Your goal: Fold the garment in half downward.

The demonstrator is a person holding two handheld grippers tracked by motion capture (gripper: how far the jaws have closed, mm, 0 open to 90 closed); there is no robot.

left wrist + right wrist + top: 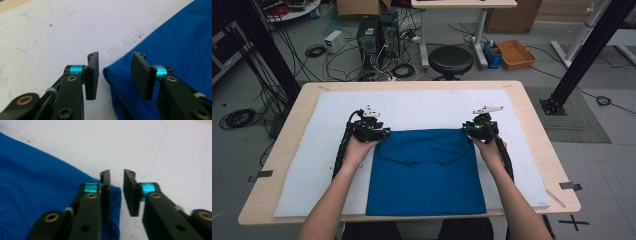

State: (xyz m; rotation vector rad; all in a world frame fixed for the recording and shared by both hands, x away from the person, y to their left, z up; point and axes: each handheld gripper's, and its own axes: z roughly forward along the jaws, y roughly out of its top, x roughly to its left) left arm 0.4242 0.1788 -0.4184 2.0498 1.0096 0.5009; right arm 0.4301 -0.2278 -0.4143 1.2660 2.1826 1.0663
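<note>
A blue cloth (427,175), folded with a flap across its upper part, lies flat on the white mat (412,107). My left gripper (379,132) rests at the cloth's far left corner and my right gripper (469,131) at its far right corner. In the left gripper view the jaws (115,56) stand apart, with the cloth's corner (180,42) lying loose between them and no pad pressing on it. In the right gripper view the jaws (117,172) stand a little apart over bare mat. The cloth's corner (37,177) lies beside and under the left one.
The mat covers most of the wooden table (537,130). The cloth's near edge reaches the table's front edge. Beyond the table stand a black stool (450,60), computer towers (377,32) with cables on the floor, and an orange tray (515,53).
</note>
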